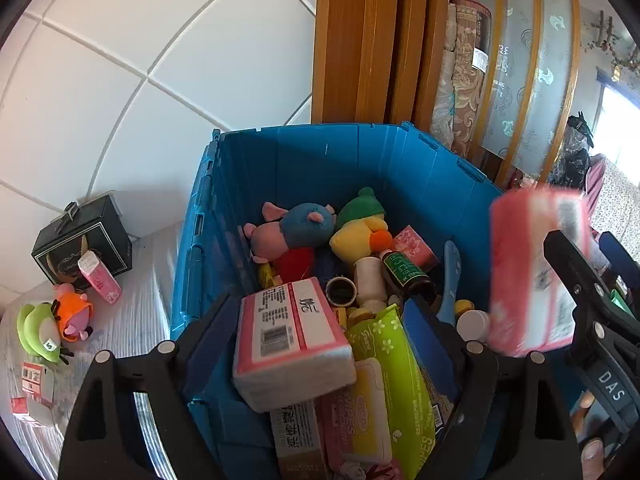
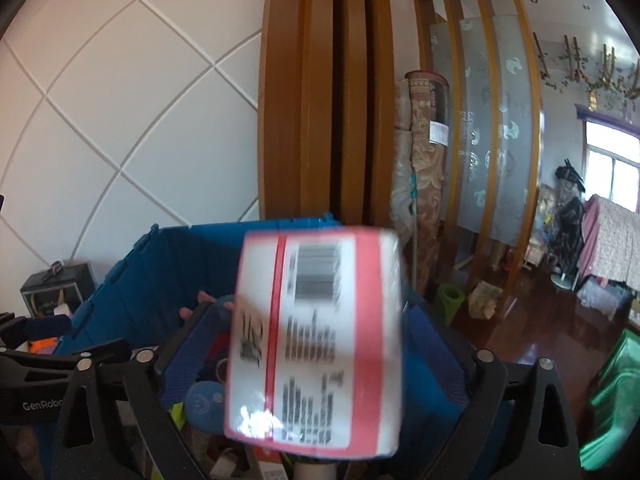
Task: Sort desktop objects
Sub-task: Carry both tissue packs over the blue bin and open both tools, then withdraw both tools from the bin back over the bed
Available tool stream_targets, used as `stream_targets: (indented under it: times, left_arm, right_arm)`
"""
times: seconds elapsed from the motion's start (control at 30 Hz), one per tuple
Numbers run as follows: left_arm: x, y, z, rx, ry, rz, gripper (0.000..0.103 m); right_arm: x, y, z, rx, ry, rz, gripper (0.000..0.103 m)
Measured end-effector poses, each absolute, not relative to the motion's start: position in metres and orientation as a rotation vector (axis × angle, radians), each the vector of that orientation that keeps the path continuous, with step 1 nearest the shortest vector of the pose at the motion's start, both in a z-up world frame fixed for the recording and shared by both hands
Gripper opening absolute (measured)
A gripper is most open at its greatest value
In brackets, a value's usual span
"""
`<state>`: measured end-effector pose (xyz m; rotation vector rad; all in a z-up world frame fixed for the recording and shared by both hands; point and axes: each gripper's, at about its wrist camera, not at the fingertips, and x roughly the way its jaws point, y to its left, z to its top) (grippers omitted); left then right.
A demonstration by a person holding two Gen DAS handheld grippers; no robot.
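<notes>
- White tiled wall (image 1: 160, 60) and wooden door frame (image 1: 360, 40) behind; a blue crate (image 1: 320, 160) stands on a pale striped tabletop (image 1: 132, 320), already crowded with plush toys, bottles and packets
- Right gripper (image 2: 316, 364) is clamped on a pink tissue pack (image 2: 316, 340), held in the air above the crate's right side; pack is blurred in both views, so it looks to be in motion
- Left gripper (image 1: 320, 344) hovers over the crate's near end, its jaws spread either side of a second tissue pack (image 1: 292, 340) lying on the heap; cannot tell whether they touch it
- Risk: soft pack, held on its wrapper; a quick swing could let it slip back into the crate
- Risk: the two grippers are near each other; a crossing move might knock them together
- Small toys (image 1: 56, 320) and a black box (image 1: 82, 240) sit left of the crate, likely the sorting area
</notes>
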<state>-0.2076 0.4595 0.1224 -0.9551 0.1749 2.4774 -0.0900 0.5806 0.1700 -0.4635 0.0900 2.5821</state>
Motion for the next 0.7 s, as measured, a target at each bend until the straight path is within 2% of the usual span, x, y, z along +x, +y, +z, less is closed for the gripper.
stream_targets:
  times: [0.5,0.7]
  left_arm:
    - [-0.208,0.451,0.123,-0.938,0.132,2.514,0.085]
    - [-0.183,0.433,0.141,-0.764,0.129,2.598,0.085]
  right_arm:
    - [-0.084,0.580,0.169,-0.373,0.097,2.520,0.103]
    - [-0.078,0.583,0.169,-0.325,0.113,2.524,0.103]
